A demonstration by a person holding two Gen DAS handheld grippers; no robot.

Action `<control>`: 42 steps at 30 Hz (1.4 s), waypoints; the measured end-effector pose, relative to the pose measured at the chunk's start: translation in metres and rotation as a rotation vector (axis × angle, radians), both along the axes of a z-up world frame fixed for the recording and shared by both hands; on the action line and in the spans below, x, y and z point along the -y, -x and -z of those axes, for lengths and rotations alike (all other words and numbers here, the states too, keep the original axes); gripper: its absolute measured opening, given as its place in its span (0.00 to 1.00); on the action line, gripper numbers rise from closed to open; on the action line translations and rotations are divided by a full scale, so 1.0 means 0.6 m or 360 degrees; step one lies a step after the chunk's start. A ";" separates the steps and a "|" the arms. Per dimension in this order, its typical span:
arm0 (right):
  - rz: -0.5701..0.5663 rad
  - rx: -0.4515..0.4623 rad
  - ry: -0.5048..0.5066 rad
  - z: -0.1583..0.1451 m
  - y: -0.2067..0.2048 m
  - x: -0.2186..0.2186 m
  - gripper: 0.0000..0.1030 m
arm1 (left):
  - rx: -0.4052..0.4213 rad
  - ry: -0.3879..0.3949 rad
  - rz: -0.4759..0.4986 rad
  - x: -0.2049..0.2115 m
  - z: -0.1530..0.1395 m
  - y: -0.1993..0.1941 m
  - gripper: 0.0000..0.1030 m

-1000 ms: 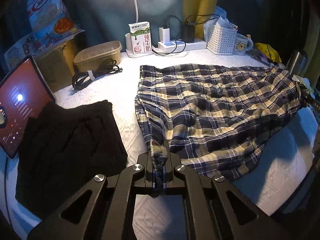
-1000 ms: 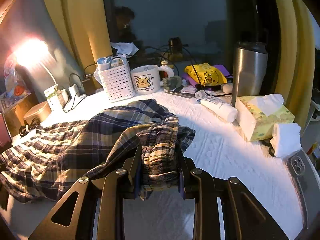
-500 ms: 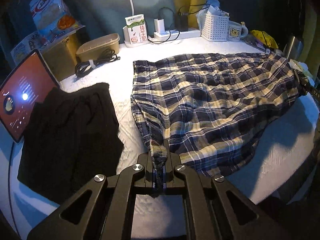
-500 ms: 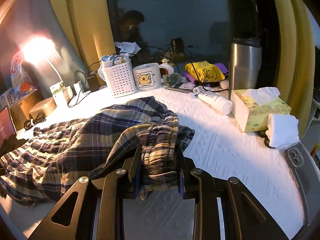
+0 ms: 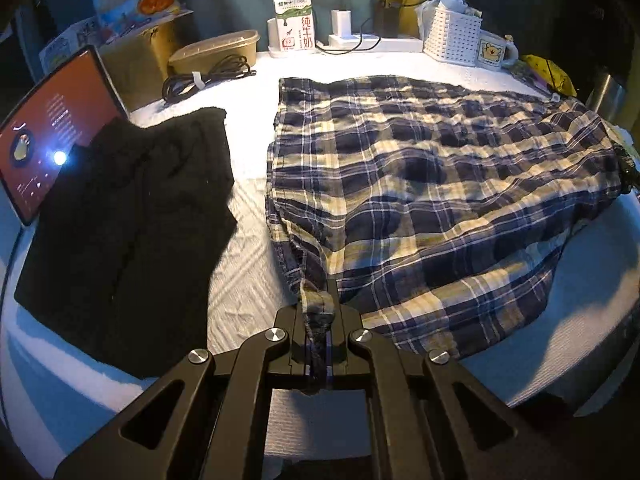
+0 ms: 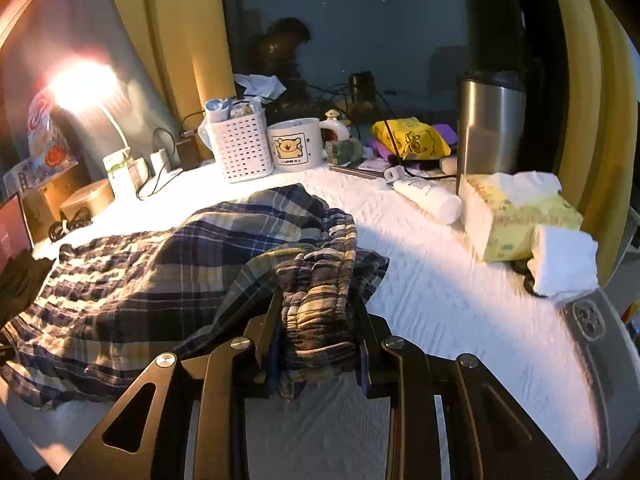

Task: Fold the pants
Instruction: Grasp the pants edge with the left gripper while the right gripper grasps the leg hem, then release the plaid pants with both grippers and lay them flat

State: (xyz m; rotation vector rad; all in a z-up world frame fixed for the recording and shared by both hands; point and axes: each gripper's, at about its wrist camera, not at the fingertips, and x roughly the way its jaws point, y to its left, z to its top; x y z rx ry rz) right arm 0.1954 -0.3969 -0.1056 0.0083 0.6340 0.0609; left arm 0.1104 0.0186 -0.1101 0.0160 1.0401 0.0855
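Plaid pants (image 5: pixel 432 184) in navy and cream lie spread over the white bed cover (image 5: pixel 248 272), folded lengthwise. My left gripper (image 5: pixel 318 320) is shut on the hem corner at the near left end of the pants. My right gripper (image 6: pixel 318 332) is shut on the bunched elastic waistband (image 6: pixel 320 288) at the other end, holding it a little above the cover. The plaid cloth (image 6: pixel 152 276) stretches away to the left in the right wrist view.
A folded black garment (image 5: pixel 132 216) lies left of the pants, beside a lit tablet (image 5: pixel 48 136). Along the back stand a milk carton (image 5: pixel 295 26), white basket (image 6: pixel 240 146), bear mug (image 6: pixel 296 144), steel tumbler (image 6: pixel 490 124), tissue pack (image 6: pixel 516 216) and phone (image 6: pixel 588 316).
My left gripper has drawn back and down with the hem, so the pants and black garment show further off and more from above. The right gripper holds its place.
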 end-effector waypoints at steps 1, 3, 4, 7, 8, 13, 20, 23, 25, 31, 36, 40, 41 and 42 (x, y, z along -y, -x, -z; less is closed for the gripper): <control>-0.0002 -0.0011 0.0005 0.002 -0.002 0.000 0.28 | 0.0000 0.0000 -0.0010 0.001 0.002 0.001 0.03; -0.0007 -0.0011 0.0008 0.002 -0.003 0.000 0.28 | 0.0005 -0.0004 -0.0032 0.002 0.004 0.003 0.04; -0.0005 -0.0012 0.0009 0.001 -0.004 -0.001 0.28 | 0.0007 0.0003 -0.0045 0.002 0.004 0.004 0.06; -0.0008 -0.0068 0.0030 0.008 -0.011 -0.002 0.35 | 0.0034 0.0023 -0.0087 -0.006 -0.005 0.006 0.09; -0.0002 -0.0063 0.0030 0.007 -0.011 -0.002 0.37 | 0.0048 0.0027 -0.0094 -0.008 -0.009 0.009 0.10; 0.0021 -0.0010 0.0006 -0.001 0.000 0.001 0.68 | 0.0179 -0.0008 -0.0167 -0.026 -0.047 0.019 0.18; 0.0048 0.0017 0.0038 -0.012 0.017 0.010 0.69 | 0.0378 -0.0060 -0.0304 -0.059 -0.098 0.017 0.40; 0.0068 0.0045 0.0038 -0.023 0.028 0.018 0.69 | 0.0407 -0.0055 -0.0248 -0.048 -0.108 -0.005 0.51; 0.0083 0.0083 0.0041 -0.034 0.035 0.022 0.69 | 0.0422 -0.0055 -0.0186 -0.030 -0.113 -0.020 0.51; 0.0009 0.0198 0.0016 -0.058 0.042 0.015 0.69 | 0.0413 0.0013 -0.0016 0.029 -0.118 -0.073 0.51; -0.0085 0.0170 0.0025 -0.061 0.022 -0.011 0.69 | 0.0380 0.0023 0.0126 0.071 -0.108 -0.103 0.51; -0.0147 0.0139 0.0025 -0.057 0.008 -0.033 0.69 | 0.0316 0.0034 0.0190 0.081 -0.086 -0.128 0.51; -0.0163 0.0124 0.0028 -0.055 0.003 -0.040 0.69 | 0.0303 0.0041 0.0192 0.081 -0.081 -0.132 0.51; -0.0176 0.0107 0.0035 -0.052 -0.002 -0.046 0.69 | 0.0286 0.0050 0.0194 0.079 -0.076 -0.137 0.51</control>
